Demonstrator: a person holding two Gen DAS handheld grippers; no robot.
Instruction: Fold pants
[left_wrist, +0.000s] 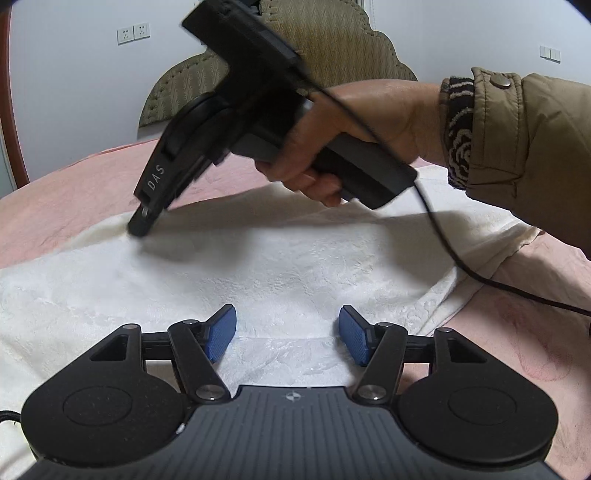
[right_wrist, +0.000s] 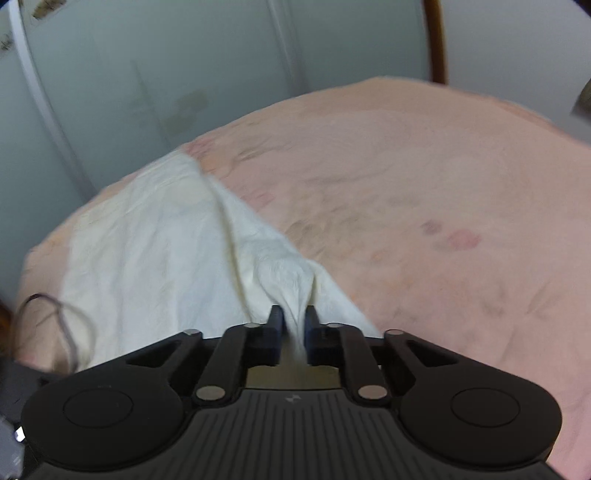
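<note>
Right claw (right_wrist: 293, 325): clenched on a pinch of white pants (right_wrist: 177, 251), cloth bunched between its pads.
Left claw (left_wrist: 287, 332): released, blue pads (left_wrist: 221, 332) wide apart over the cloth.
Pants: spread ahead of both claws on pink bedspread (right_wrist: 424, 203).
Writing: "DAS" in white on the right claw's finger (left_wrist: 155, 177).
Right hand (left_wrist: 351, 125): gripping the handle, olive sleeve (left_wrist: 517, 129) behind.

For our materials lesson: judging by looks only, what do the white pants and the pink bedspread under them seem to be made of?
White pants: probably a woven, embossed or jacquard cloth, matte; a raised pattern shows, and it bunches softly where the right claw pinches it.
Pink bedspread: apparently a soft, matte textile with a faint printed or stitched floral pattern; the fibre cannot be told.
</note>
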